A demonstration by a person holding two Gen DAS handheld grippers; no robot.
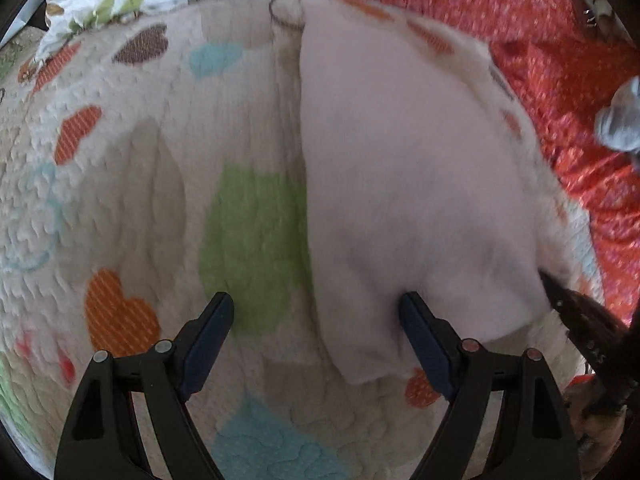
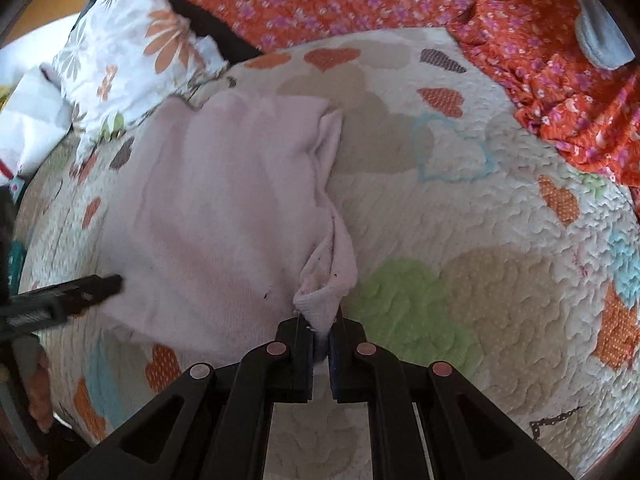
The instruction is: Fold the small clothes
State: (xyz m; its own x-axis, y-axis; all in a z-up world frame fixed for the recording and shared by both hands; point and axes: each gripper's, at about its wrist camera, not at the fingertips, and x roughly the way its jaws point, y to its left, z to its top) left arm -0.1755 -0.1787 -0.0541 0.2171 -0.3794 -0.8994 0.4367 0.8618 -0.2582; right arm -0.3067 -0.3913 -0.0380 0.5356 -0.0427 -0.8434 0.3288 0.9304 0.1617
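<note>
Garment [image 2: 224, 208]: pale pink knit, flat on heart quilt [image 2: 480, 216]; soft, light, limp, bunches easily. Right claw [image 2: 320, 332]: clamped on its hemmed corner, just ahead. Left claw [image 1: 316, 320]: apart, empty, straddling garment's edge; best hold is a hem corner.

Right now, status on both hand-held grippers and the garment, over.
Left hand-held gripper open, over garment edge. Right hand-held gripper shut on pink garment hem. Garment flat on quilt. Nothing in the way.
</note>
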